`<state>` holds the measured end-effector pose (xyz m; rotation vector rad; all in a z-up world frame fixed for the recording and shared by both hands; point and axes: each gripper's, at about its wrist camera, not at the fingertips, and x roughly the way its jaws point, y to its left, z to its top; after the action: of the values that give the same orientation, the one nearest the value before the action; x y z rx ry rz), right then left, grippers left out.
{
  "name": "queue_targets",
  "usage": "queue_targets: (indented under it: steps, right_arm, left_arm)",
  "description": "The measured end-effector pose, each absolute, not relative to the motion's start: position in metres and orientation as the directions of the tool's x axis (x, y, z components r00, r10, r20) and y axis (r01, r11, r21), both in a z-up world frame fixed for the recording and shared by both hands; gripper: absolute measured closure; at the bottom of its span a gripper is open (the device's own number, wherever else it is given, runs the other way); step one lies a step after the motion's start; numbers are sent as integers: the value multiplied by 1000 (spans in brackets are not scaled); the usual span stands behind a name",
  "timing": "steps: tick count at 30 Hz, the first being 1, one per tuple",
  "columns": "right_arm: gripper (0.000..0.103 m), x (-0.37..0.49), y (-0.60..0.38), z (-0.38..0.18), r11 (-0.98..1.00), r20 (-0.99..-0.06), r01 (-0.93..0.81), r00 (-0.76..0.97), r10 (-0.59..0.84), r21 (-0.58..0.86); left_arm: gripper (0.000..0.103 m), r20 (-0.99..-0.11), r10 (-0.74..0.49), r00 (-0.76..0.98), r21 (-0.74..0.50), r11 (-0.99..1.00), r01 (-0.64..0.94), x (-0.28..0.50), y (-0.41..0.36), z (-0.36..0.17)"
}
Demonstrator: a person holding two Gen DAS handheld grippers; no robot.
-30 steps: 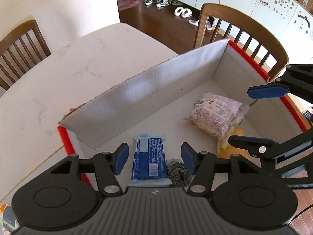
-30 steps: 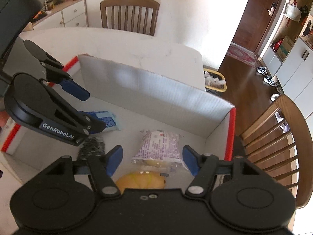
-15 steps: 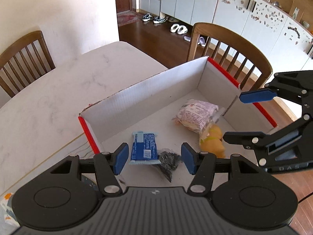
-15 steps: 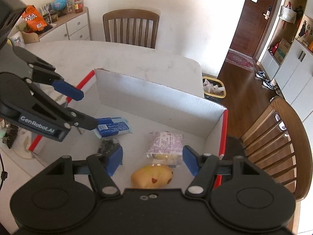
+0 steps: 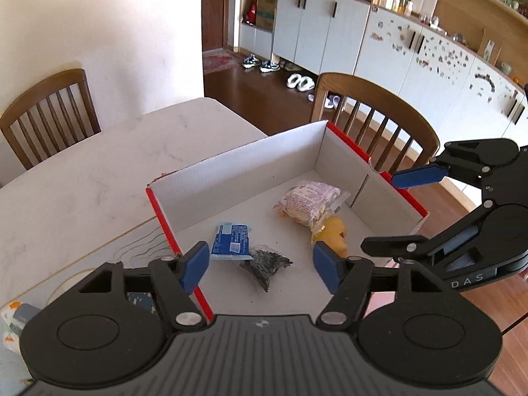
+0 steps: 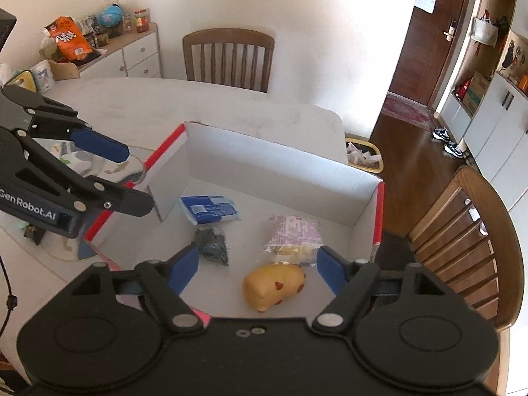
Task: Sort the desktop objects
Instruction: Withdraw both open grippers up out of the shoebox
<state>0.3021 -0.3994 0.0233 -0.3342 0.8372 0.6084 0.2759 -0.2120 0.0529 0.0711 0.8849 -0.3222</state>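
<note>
A white cardboard box with red edges stands on the table. In it lie a blue packet, a small dark packet, a wrapped snack and a yellow toy. My left gripper is open and empty, high above the box's near left side. My right gripper is open and empty above the box's near right side. Each gripper shows in the other's view, the right and the left.
The box sits at the edge of a white marble table. Wooden chairs stand at the far side, the right and the left. Loose items lie left of the box. A sideboard with clutter stands behind.
Both grippers have risen and drawn back from inside the box, so the whole box and more of the room now show. Both stay open and empty. The items in the box have not moved.
</note>
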Motion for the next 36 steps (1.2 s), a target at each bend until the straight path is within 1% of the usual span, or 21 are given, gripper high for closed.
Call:
queue_targets:
  steps: [3, 5, 10, 11, 12, 14, 21, 28, 32, 36]
  right_arm:
    - [17, 294, -400, 26, 774, -762, -632, 520, 387, -38]
    - [17, 290, -400, 26, 771, -754, -636, 523, 397, -35]
    - [16, 279, -403, 29, 777, -738, -629, 523, 428, 5]
    - [16, 276, -403, 30, 778, -735, -628, 524, 431, 9]
    - [16, 274, -401, 31, 780, -734, -626, 525, 431, 11]
    - [15, 267, -398, 33, 784, -725, -621, 538, 430, 4]
    - [15, 239, -376, 37, 806, -711, -592, 573, 407, -16]
    - [15, 213, -349, 36, 833, -716, -554, 586, 381, -11]
    - [15, 197, -330, 36, 846, -710, -533, 610, 352, -39]
    - [15, 184, -312, 35, 858, -706, -513, 614, 353, -17]
  left_arm:
    - [23, -756, -252, 604, -85, 953, 291, 266, -206, 55]
    - [22, -748, -260, 611, -97, 953, 286, 260, -202, 55]
    - [13, -712, -289, 640, -138, 951, 275, 242, -188, 53]
    - [10, -704, -304, 642, -161, 949, 273, 238, -185, 53]
    - [5, -696, -320, 643, -183, 945, 272, 235, -181, 53]
    - [2, -684, -332, 650, -199, 942, 271, 228, -176, 53]
    - [1, -652, -357, 669, -212, 933, 291, 201, -155, 55]
    - [1, -633, -386, 672, -220, 921, 322, 175, -126, 58]
    - [1, -618, -399, 678, -231, 916, 329, 162, -104, 62]
    - [1, -608, -409, 681, -239, 912, 334, 149, -83, 62]
